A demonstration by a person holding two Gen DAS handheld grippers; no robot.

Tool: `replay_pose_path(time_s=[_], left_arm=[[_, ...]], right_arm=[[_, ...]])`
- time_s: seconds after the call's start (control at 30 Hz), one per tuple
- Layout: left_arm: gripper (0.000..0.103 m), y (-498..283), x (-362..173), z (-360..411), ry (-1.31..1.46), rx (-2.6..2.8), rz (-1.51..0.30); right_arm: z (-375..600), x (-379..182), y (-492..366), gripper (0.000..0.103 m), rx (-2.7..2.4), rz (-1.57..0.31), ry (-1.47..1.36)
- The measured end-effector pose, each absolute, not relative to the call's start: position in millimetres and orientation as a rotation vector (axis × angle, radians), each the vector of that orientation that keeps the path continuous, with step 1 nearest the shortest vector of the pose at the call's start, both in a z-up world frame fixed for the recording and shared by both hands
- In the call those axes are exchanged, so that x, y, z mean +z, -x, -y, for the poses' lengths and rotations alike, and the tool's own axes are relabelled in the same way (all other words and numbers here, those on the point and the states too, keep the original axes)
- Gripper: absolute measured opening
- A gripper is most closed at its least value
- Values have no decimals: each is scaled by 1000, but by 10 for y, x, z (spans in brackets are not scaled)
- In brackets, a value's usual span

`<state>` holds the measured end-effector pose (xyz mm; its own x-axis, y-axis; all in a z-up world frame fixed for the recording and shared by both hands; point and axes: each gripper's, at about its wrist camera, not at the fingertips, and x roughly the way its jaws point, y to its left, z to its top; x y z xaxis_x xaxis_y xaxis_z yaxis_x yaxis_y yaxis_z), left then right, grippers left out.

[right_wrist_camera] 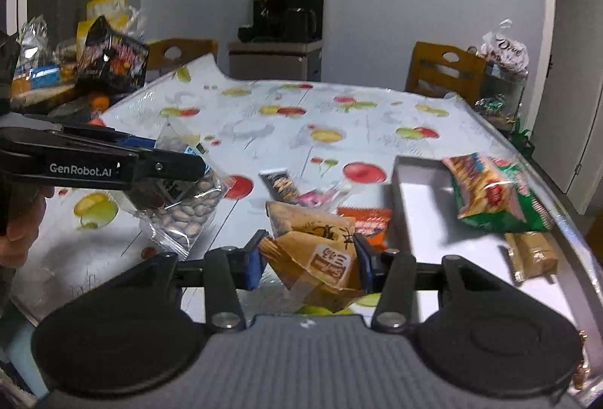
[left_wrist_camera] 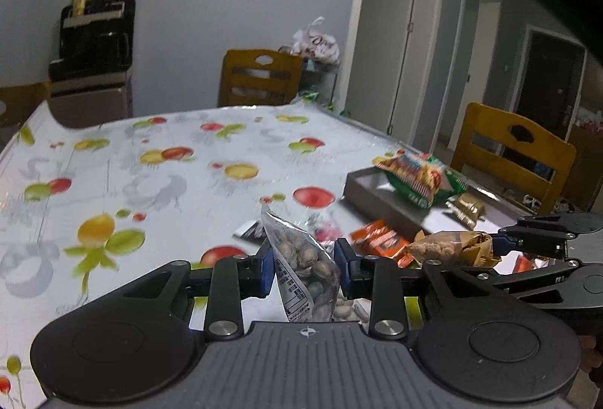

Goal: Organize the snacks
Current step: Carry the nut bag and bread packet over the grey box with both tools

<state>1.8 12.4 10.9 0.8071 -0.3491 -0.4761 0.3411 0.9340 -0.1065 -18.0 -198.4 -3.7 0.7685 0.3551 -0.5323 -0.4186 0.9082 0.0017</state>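
My left gripper (left_wrist_camera: pixel 303 265) is shut on a clear bag of nuts (left_wrist_camera: pixel 301 247), which hangs from its blue pads above the fruit-print tablecloth. Seen from the right wrist, that bag (right_wrist_camera: pixel 188 209) dangles under the left gripper (right_wrist_camera: pixel 196 166). My right gripper (right_wrist_camera: pixel 307 258) is shut on a brown snack packet (right_wrist_camera: pixel 316 247), crumpled between the pads. The left wrist view shows the same packet (left_wrist_camera: pixel 448 247) in the right gripper (left_wrist_camera: pixel 497 239). A grey tray (right_wrist_camera: pixel 395 183) at right holds a green snack bag (right_wrist_camera: pixel 493 194).
An orange packet (right_wrist_camera: pixel 365 220), a small black packet (right_wrist_camera: pixel 280 184) and a pink one (right_wrist_camera: pixel 320 198) lie loose on the cloth. A gold packet (right_wrist_camera: pixel 531 254) lies near the tray. More snacks, including a black bag (right_wrist_camera: pixel 109 58), pile at far left. Wooden chairs (left_wrist_camera: pixel 508 149) surround the table.
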Motion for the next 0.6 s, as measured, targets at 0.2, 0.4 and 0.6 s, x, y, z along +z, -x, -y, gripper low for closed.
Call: replay_pose_path(time_s=[0.2, 0.4, 0.6], left_arm=[[34, -87, 211, 138, -11, -420, -491], [34, -196, 274, 528, -39, -508, -484], [34, -343, 272, 989, -59, -593, -486]], right_arm=[[2249, 75, 238, 47, 376, -515, 97], [2586, 85, 269, 46, 301, -500, 81], [2961, 3, 229, 45, 207, -516, 61]])
